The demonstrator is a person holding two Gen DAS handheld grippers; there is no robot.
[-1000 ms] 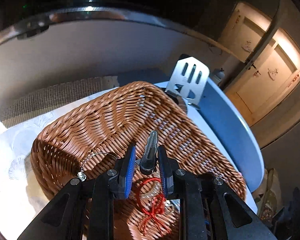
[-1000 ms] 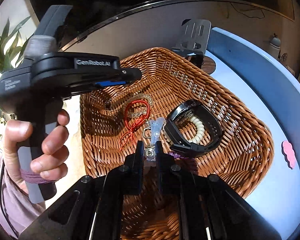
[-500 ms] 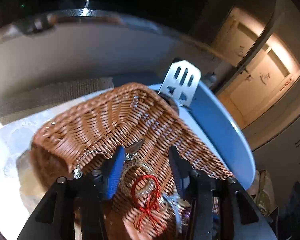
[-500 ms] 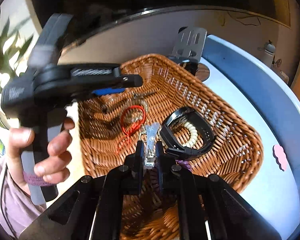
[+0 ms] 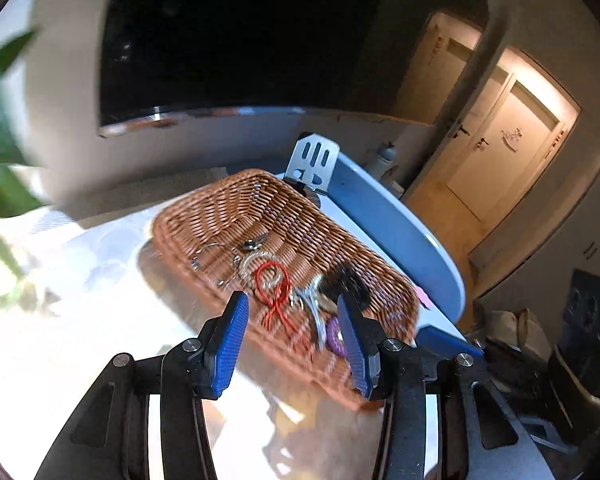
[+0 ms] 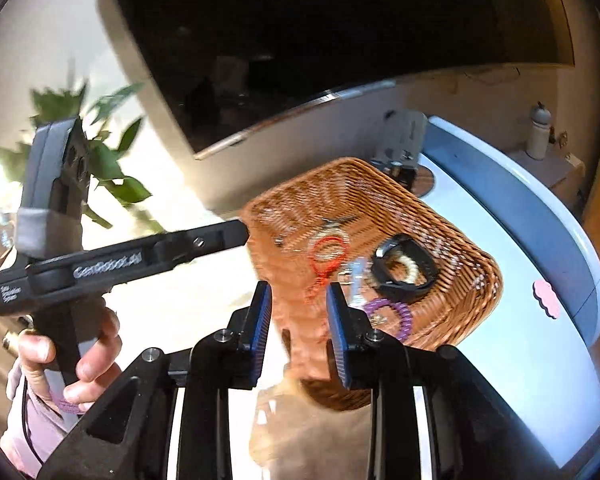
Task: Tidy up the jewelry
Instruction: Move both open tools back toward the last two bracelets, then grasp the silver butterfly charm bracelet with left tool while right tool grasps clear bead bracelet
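Both tongs, left tongs (image 5: 294, 326) and right tongs (image 6: 298, 314), part-open and empty, right's jaws just opening, jewelry heaped in wicker basket (image 6: 452, 248) on counter (image 6: 512, 360); red cord bracelet (image 6: 327, 252) might snag purple coil (image 6: 392, 316) if regrabbed blind.

I see a woven wicker basket (image 6: 440, 216), warm brown, its strands ribbed and slightly glossy. Inside, a red cord bracelet (image 6: 328, 252) looks like matt thread, a black watch (image 6: 404, 270) looks like smooth, dull plastic or rubber, and a purple coil band (image 6: 392, 314) looks like shiny plastic. My left gripper (image 5: 294, 338) has matt black plastic arms with metal screws and ridged blue pads (image 5: 230, 344). The table (image 6: 520, 360) is smooth pale blue. A perforated metal bracket (image 5: 312, 160) has a brushed sheen.
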